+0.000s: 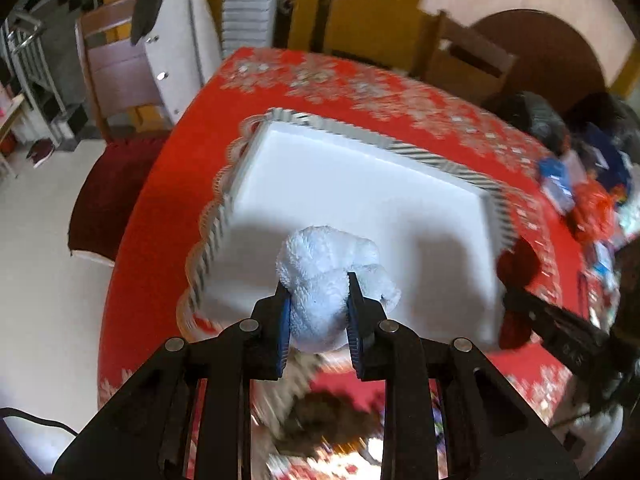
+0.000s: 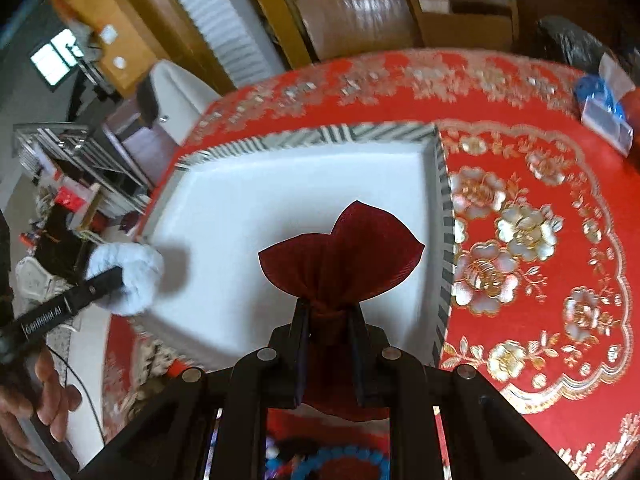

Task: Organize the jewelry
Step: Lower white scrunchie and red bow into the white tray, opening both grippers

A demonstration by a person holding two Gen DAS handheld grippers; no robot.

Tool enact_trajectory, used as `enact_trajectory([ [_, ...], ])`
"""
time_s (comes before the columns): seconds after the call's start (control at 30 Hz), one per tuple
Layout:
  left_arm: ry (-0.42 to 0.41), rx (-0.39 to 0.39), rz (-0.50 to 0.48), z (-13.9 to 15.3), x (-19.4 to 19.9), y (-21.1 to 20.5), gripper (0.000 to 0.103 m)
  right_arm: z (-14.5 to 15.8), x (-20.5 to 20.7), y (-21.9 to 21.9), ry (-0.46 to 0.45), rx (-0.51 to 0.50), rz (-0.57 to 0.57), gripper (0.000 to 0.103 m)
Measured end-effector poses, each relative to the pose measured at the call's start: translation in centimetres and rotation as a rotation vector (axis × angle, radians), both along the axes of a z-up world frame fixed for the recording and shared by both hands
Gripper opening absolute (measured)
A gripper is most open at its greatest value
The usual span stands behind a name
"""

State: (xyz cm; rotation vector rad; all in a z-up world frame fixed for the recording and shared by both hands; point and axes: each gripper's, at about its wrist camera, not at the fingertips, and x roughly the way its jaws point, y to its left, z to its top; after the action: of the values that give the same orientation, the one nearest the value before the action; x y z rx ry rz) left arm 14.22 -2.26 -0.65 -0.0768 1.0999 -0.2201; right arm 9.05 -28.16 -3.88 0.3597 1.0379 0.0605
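two pouches [image 2: 340,256] [image 1: 332,280], one tray [image 2: 224,200]
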Motion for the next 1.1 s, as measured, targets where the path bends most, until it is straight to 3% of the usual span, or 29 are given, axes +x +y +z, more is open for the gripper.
enact_trajectory([
  [0.2,0.079,0.058,0.033,-3.9,2.4,1.1,0.024,-2.4,0.0,-0.3,0.06,-0.029,-0.033,0.019],
  [0.27,0.1,0.066,0.037,-4.6,2.4,1.1,0.026,-2.1,-0.1,-0.3,0.044,-0.031,-0.015,0.044],
  [0.3,0.102,0.071,0.041,-4.8,2.3,1.2,0.029,-1.8,-0.3,-0.3,0.032,-0.021,-0.009,0.047],
  [0.43,0.094,0.072,0.051,-4.4,2.2,1.2,0.052,0.0,-1.4,-0.8,-0.016,0.002,-0.024,0.047],
  [0.5,0.08,0.072,0.051,-3.8,1.8,1.2,0.056,0.8,-2.2,-0.9,-0.035,0.031,-0.029,0.047],
  [0.77,-0.022,0.109,0.071,0.1,-2.3,1.4,0.058,4.4,-7.1,0.1,-0.109,0.026,-0.031,0.048],
  [1.1,-0.111,0.126,0.069,3.5,-10.0,0.5,0.058,5.9,-11.7,1.8,-0.132,-0.012,0.011,0.048],
])
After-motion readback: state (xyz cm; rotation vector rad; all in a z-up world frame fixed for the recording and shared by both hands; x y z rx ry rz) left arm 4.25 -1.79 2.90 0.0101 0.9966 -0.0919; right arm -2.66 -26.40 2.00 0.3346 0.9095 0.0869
